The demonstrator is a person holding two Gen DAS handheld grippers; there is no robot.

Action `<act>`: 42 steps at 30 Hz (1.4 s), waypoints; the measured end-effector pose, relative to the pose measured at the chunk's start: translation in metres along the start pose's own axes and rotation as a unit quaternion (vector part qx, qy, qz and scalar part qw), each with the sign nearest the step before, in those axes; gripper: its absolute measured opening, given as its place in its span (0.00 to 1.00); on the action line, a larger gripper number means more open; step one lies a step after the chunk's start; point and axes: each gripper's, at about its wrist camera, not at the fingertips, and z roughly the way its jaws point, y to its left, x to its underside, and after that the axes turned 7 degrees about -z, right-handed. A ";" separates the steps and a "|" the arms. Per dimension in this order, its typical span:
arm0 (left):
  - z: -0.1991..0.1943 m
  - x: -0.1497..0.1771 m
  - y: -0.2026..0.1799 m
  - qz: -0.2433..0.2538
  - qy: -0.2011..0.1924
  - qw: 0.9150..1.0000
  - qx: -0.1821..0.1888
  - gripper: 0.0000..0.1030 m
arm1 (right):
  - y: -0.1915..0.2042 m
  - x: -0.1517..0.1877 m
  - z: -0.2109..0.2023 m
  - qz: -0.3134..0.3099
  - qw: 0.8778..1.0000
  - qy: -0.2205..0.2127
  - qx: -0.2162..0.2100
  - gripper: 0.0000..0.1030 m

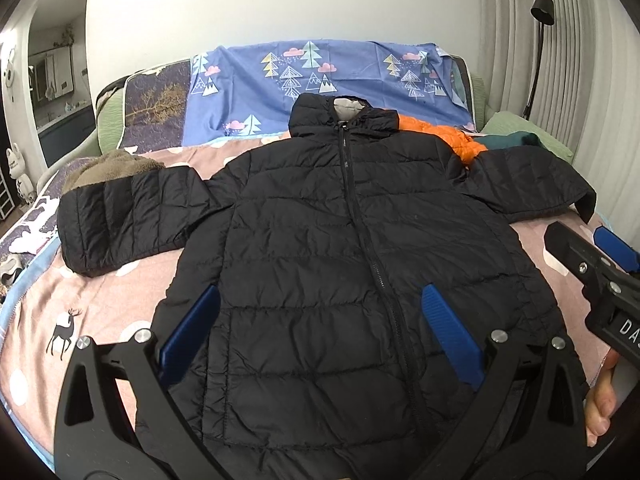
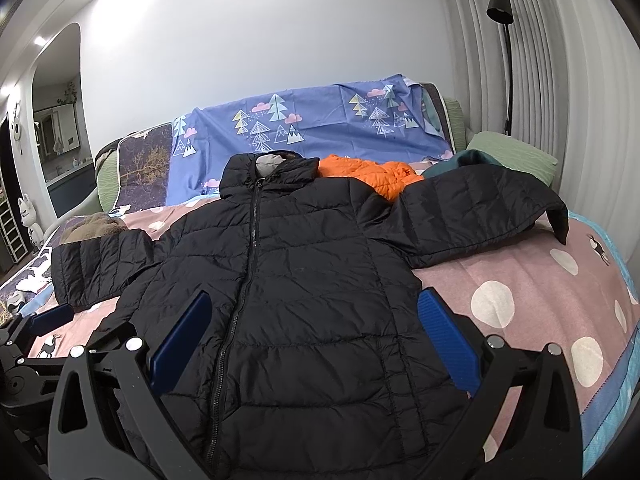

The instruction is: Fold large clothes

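Left sleeve (image 1: 120, 224): it is lying stretched out to the left of the jacket, its cuff end resting against a brown fleece (image 1: 108, 168) at the far left of the bed.
Left gripper (image 1: 320, 320): it is hovering over the near hem, left of the zip, with its blue fingers (image 1: 192, 332) spread wide and gripping nothing.
Jacket (image 1: 320, 240): the black puffer is lying flat and face up on the pink bedspread (image 2: 520, 292), zipped shut, collar pointing to the far side, hem near us.
Zip (image 1: 360, 208): it is running straight down the middle, and it is looking like the handy line to fold against.
Right gripper (image 2: 316, 316): it is hanging over the near right half of the jacket, fingers (image 2: 444, 344) wide apart and holding nothing.
Right sleeve (image 2: 480, 216): it is spreading out to the right, its cuff drooping over, and it is lying partly over an orange jacket (image 2: 372, 174) at the far side.
Step in hand: nothing is folded yet, so I am judging a sleeve fold is coming first.
Doing it well: pinch only the sleeve near its cuff, lift it free of the orange jacket, and lay it flat across the chest.
Watch for: the slick padded cloth is likely slipping or puffing back, so take a deep bite and press the fold down.
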 end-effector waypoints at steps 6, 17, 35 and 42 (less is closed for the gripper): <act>-0.002 -0.001 -0.003 0.005 -0.003 1.000 -0.004 0.98 | 0.001 0.000 0.000 -0.001 1.000 -0.002 0.000 0.99; -0.006 -0.004 -0.006 0.017 -0.006 1.000 -0.008 0.98 | 0.003 -0.001 0.000 -0.002 1.000 -0.002 -0.002 0.99; -0.005 -0.005 -0.008 0.018 -0.004 1.000 -0.007 0.98 | 0.004 -0.002 0.001 -0.002 1.000 0.001 -0.003 0.99; -0.004 -0.006 -0.009 0.019 -0.005 1.000 -0.008 0.98 | 0.004 -0.002 0.001 -0.001 1.000 0.001 -0.003 0.99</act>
